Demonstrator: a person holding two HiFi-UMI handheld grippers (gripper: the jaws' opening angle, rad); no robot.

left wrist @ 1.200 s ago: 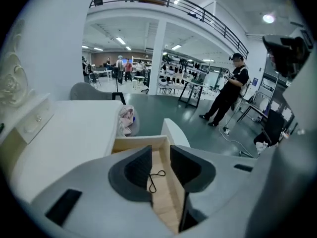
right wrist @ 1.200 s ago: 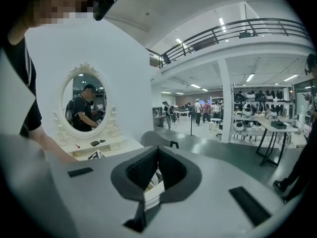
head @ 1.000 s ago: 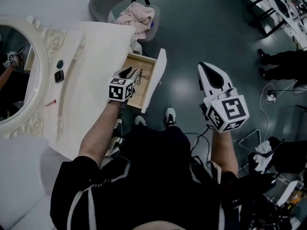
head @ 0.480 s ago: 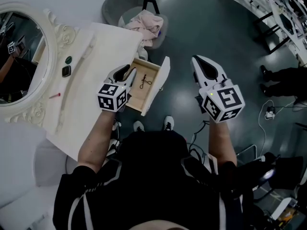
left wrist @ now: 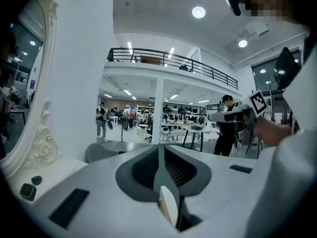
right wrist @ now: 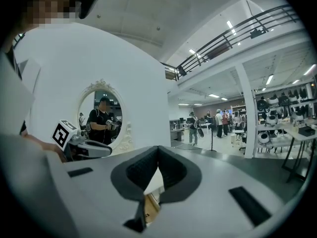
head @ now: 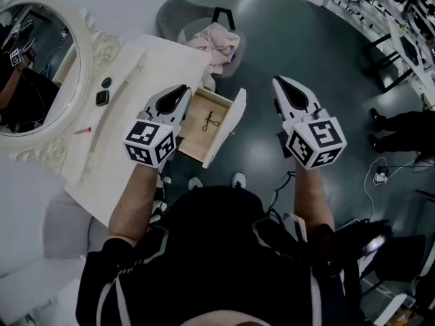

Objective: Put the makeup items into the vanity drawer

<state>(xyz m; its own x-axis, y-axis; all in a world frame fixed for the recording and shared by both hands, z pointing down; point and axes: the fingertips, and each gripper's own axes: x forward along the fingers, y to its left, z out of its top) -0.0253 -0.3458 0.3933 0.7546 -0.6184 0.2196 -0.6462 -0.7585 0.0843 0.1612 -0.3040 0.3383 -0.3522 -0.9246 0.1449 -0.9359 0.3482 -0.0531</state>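
Note:
The wooden drawer [head: 194, 129] of the white vanity [head: 160, 63] stands pulled out, and a black eyelash curler [head: 211, 121] lies inside it. My left gripper [head: 182, 88] hovers over the drawer's left edge. Its jaws are closing with nothing between them, and in the left gripper view [left wrist: 159, 150] the tips meet. My right gripper [head: 280, 81] hangs over the floor to the right of the drawer front, shut and empty [right wrist: 158, 148]. A green round item [head: 106, 82], a dark compact [head: 102, 98] and a pink stick [head: 81, 130] lie on the vanity top near the mirror [head: 37, 66].
A grey chair [head: 178, 12] with pink cloth [head: 217, 43] stands behind the vanity. Cables [head: 380, 175] lie on the dark floor at the right, and racks [head: 380, 5] line the far right. A person [right wrist: 101, 120] shows in the mirror's reflection.
The left gripper has drawn back from over the drawer to its left edge, and its jaws have narrowed. The curler stays in the drawer. The right gripper has barely moved.

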